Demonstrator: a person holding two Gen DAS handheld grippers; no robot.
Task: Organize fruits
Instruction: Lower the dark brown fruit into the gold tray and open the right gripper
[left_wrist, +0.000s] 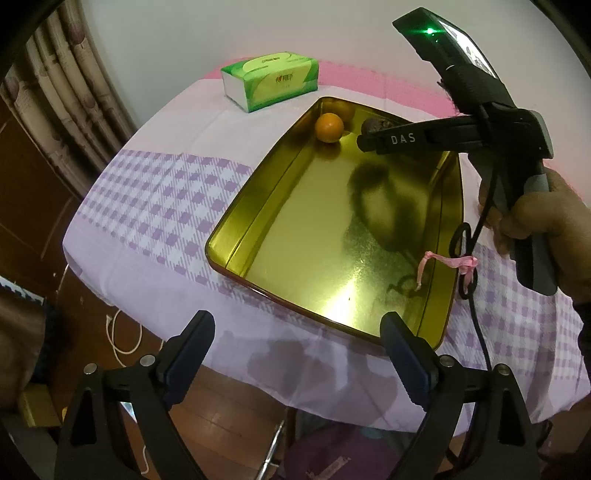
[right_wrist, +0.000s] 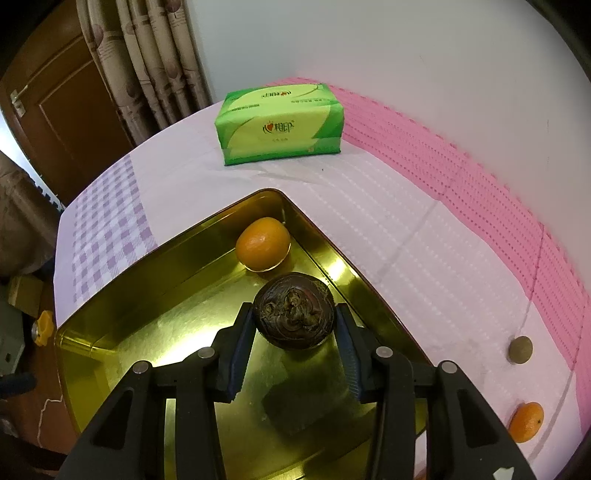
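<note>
Both tongs hang over the gold tray (left_wrist: 258, 236), the biggest thing on the worktop (right_wrist: 369, 206) and the place where the fruit is being gathered. Left tongs (left_wrist: 297, 338) stand wide apart with nothing between them, hovering above the tray's near edge; they look to be waiting their turn. Right tongs (right_wrist: 293, 345) are clamped on a dark brown, wrinkled fruit (right_wrist: 294, 312), one pad on each side, held low over the tray's far corner, probably so it can be set down without rolling. Well beyond them, outside the tray, lies a green tissue pack (right_wrist: 280, 123), no part of the sorting. Just ahead of the held fruit an orange (right_wrist: 263, 243) rests in the tray's corner, already in place. Off to the right of the right tongs, a second orange (right_wrist: 525, 421) sits on the cloth, not yet gathered, with a small brown disc (right_wrist: 521, 349) near it.
</note>
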